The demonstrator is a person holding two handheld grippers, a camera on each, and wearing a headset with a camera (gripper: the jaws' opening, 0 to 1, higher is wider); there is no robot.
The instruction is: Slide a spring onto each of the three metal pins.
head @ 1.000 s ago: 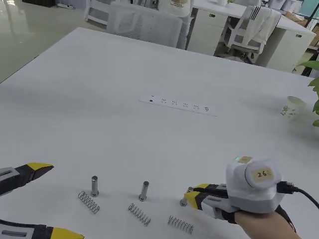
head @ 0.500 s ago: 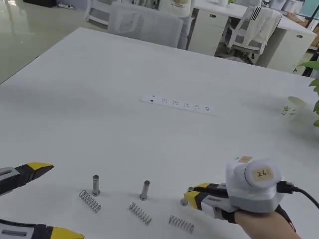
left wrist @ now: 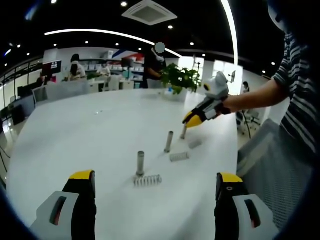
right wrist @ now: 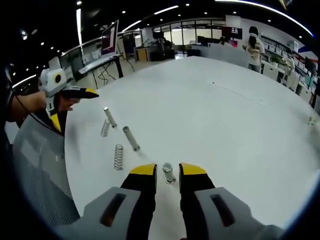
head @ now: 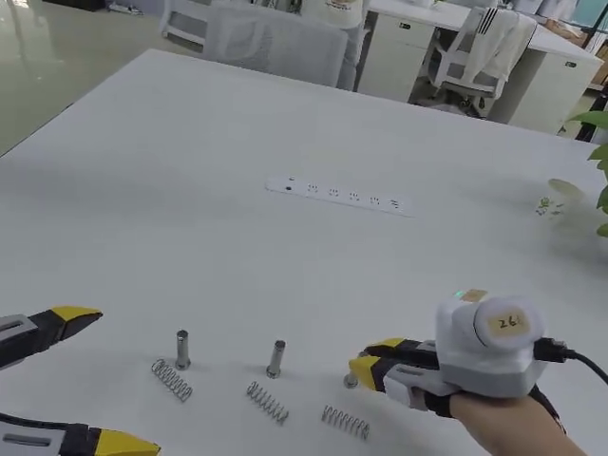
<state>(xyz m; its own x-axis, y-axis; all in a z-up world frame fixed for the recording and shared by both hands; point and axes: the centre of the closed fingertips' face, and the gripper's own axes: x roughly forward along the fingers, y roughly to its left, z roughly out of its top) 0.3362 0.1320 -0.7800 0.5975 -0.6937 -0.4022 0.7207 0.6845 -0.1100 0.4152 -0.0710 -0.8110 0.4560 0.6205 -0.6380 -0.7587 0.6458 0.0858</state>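
Note:
Three short metal pins stand in a row near the table's front edge: the left pin (head: 181, 348), the middle pin (head: 275, 358) and the right pin (head: 351, 380). A loose spring lies in front of each: the left spring (head: 171, 378), the middle spring (head: 267, 402), the right spring (head: 345, 423). My right gripper (head: 366, 366) is shut on the right pin (right wrist: 168, 172), whose top shows between the yellow tips. My left gripper (head: 95, 380) stands wide open left of the row, its jaws (left wrist: 155, 177) holding nothing, with the left pin (left wrist: 140, 163) ahead of them.
A white power strip (head: 332, 195) is set into the table's middle. A paper cup (head: 551, 201) and plant leaves (head: 598, 161) sit at the far right. Chairs and desks stand beyond the far edge. The bare tabletop (head: 285, 266) stretches behind the pins.

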